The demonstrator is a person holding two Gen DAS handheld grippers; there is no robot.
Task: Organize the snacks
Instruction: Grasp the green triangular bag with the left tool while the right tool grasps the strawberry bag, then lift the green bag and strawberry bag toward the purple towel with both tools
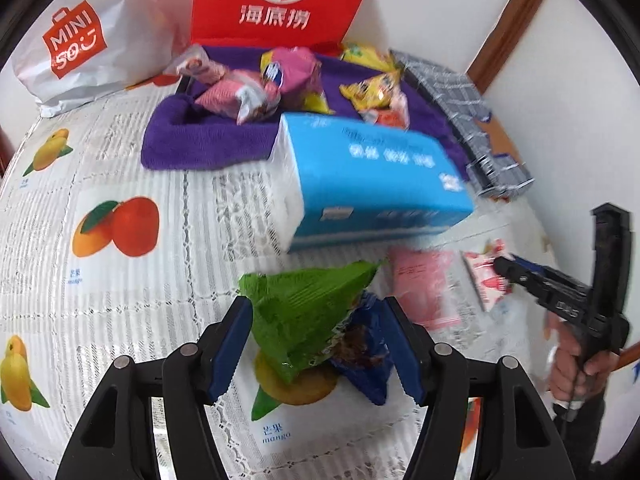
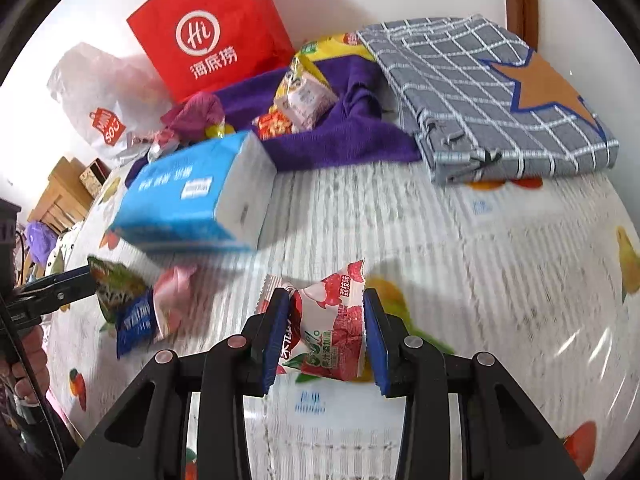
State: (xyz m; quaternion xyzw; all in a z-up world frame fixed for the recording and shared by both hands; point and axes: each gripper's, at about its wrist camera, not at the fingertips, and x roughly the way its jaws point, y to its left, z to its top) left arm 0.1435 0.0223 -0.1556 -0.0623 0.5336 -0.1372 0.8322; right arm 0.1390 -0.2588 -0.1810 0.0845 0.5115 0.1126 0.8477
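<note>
Each camera rides on its own gripper and looks steeply down along the jaws, close above the surface (image 1: 132, 280). The left view faces the red bag (image 1: 280, 0) and blue pack (image 1: 372, 176) from their left; the right view sees both from their right, and each catches the other gripper at its edge.

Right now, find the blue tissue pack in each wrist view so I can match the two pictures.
Left wrist view: the blue tissue pack lies right of centre, just in front of the purple towel.
Right wrist view: the blue tissue pack lies left of centre, with the purple towel behind and to its right.
Shared landmark: the red paper bag standing against the wall behind the towel.
</note>
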